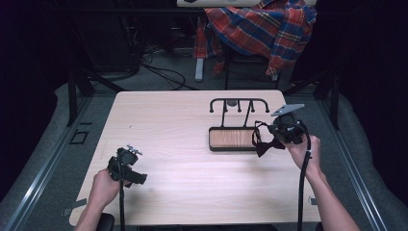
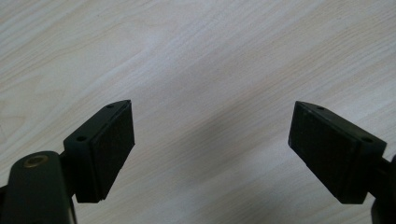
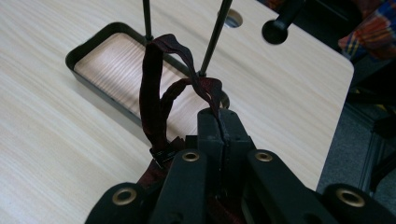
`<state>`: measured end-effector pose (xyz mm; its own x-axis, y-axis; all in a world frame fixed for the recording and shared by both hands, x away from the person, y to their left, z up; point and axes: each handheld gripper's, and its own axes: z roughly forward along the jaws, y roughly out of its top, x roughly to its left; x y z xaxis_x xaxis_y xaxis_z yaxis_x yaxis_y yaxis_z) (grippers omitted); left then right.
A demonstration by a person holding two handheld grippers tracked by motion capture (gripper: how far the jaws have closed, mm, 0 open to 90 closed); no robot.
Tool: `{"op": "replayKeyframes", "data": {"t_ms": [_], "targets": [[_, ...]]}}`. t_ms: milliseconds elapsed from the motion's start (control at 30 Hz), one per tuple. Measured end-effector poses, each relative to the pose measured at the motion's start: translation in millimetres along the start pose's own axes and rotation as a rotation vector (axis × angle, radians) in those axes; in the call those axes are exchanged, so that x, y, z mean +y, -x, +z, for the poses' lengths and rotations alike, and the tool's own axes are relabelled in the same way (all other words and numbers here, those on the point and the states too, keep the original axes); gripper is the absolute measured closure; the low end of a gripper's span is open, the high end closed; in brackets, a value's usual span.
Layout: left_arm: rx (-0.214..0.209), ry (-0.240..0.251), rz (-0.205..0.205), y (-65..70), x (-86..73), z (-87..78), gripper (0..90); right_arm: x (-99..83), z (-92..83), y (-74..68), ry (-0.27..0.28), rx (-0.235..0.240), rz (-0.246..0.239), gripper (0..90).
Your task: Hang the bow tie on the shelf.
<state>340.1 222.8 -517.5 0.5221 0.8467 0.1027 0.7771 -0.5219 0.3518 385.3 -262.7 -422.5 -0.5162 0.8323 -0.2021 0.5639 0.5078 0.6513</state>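
Right gripper (image 3: 219,116) jaws pinch a dark strap (image 3: 154,93) over the wood-lined tray (image 3: 88,46).

table (image 1: 183,159): plain pale wood grain, no print, label or number to read
tray (image 3: 93,44): dark rim and wooden floor, no brand or marking legible
strap (image 3: 152,93): dark red band, a small tag near its lower end too small to read
plaid cloth (image 1: 269,24): checks alone, no lettering

Pale wooden table (image 1: 173,125), bare grain; black rack (image 1: 234,137) with wood-lined tray base standing near its far right
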Motion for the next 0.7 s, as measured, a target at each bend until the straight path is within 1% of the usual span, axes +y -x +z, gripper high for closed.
{"op": "replayKeyframes", "data": {"t_ms": [300, 367, 500, 600, 633, 700], "targets": [[-0.004, 0.003, 0.004, 0.6, 0.5, 0.5, 14.5, 4.6, -1.6, 7.2, 0.016, -0.015, 0.022, 89.2], [-0.005, 0.001, 0.007, 0.5, 0.7, 0.5, 14.5, 5.6, -0.8, 8.8, 0.022, -0.016, 0.036, 89.2], [-0.007, -0.002, 0.014, 0.7, 0.9, 0.5, 14.6, 8.5, -0.5, 12.1, 0.022, -0.025, 0.036, 89.2], [-0.007, 0.0, 0.014, 1.0, 0.8, 0.4, 14.7, 10.8, 0.0, 12.9, 0.029, -0.03, 0.045, 89.2], [-0.008, 0.001, 0.013, 0.9, 0.7, 0.3, 14.7, 11.8, -0.5, 13.5, 0.027, -0.032, 0.038, 89.2], [-0.007, 0.001, 0.014, 0.6, 0.5, 0.4, 14.7, 13.9, -0.5, 13.5, 0.037, -0.034, 0.042, 89.2]]}}
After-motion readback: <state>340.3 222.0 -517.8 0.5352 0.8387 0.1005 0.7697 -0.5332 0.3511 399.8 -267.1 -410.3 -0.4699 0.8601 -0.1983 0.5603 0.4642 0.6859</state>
